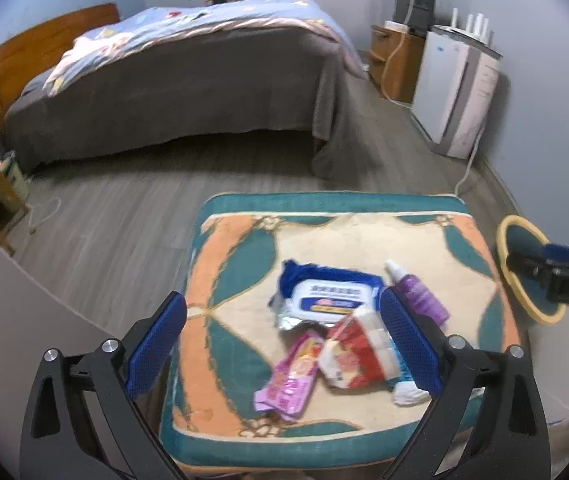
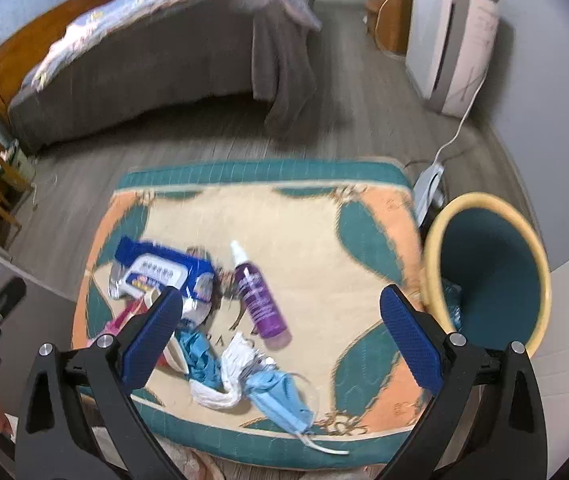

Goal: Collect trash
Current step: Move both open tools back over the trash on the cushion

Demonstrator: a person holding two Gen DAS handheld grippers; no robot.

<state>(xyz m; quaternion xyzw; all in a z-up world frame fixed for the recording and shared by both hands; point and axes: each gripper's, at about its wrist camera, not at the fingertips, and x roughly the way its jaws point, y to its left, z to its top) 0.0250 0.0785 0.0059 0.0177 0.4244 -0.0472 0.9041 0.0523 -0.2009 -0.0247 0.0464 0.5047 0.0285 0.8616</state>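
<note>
Right wrist view: both hand-held grippers, right (image 2: 280,328) and left (image 1: 284,336), hover with fingers spread, empty, over the patterned teal-and-orange cushion (image 2: 368,208). Its trash, crumpled blue face mask (image 2: 280,398) included, sits heaped, probably because the yellow-rimmed teal bin (image 2: 488,264) stands just beside.

Dim, bluish indoor light; both fisheye views motion-blurred, edges bowed and vignetted.
</note>
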